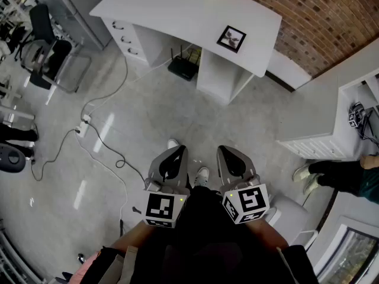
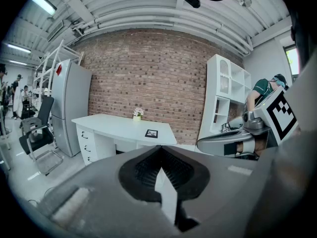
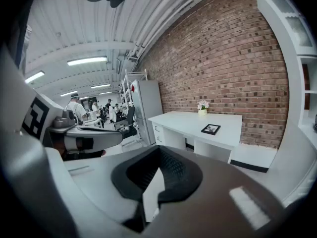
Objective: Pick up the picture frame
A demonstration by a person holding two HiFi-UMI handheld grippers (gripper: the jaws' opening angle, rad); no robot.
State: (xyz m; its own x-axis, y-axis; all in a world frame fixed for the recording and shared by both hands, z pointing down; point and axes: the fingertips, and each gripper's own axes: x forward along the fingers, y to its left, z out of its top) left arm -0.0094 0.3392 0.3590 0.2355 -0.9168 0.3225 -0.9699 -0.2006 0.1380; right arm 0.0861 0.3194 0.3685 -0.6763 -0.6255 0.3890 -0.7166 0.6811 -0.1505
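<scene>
The picture frame (image 1: 231, 38), black-edged with a pale picture, lies flat near the right end of a white desk (image 1: 177, 7) against the brick wall. It also shows small on the desk in the left gripper view (image 2: 151, 133) and the right gripper view (image 3: 211, 129). Both grippers are held close to my body over the floor, well short of the desk. My left gripper (image 1: 172, 158) is shut with nothing in it, and so is my right gripper (image 1: 232, 157). Their jaws point toward the desk, side by side.
A black router (image 1: 183, 68) sits under the desk, and cables and a power strip (image 1: 83, 126) trail over the floor at left. An office chair (image 1: 47, 55) stands far left. At right, a person (image 1: 337, 176) stands by a white shelf unit (image 1: 331, 123). A small flower pot (image 2: 137, 114) stands on the desk.
</scene>
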